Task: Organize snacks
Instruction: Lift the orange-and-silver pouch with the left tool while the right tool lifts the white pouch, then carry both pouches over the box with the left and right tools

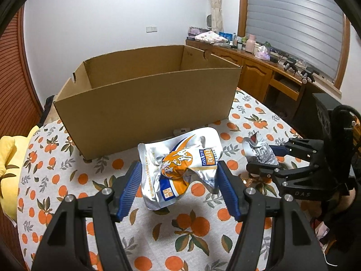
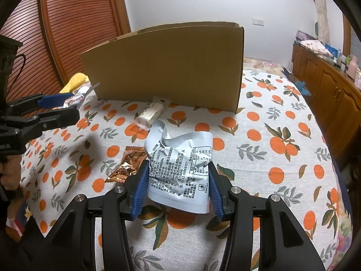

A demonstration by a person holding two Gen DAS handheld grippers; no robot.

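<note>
My left gripper (image 1: pixel 178 164) is shut on a crumpled silver, orange and blue snack bag (image 1: pixel 180 167), held a little above the tablecloth in front of the open cardboard box (image 1: pixel 146 103). My right gripper (image 2: pixel 178 163) is shut on a silver bag with black print (image 2: pixel 180 169), also off the table. Each gripper shows in the other's view: the right gripper (image 1: pixel 259 158) at the right, the left gripper (image 2: pixel 75 103) at the left. A white wrapped snack (image 2: pixel 151 113) lies against the box (image 2: pixel 169 67). A copper-coloured wrapper (image 2: pixel 127 167) lies beside my right fingers.
The table wears a cloth printed with oranges (image 2: pixel 270 146). A yellow cushion (image 1: pixel 6 158) sits past the table's left edge. Wooden cabinets (image 1: pixel 255 74) loaded with bottles run along the right wall. A dark object (image 1: pixel 325 103) stands by the table's right edge.
</note>
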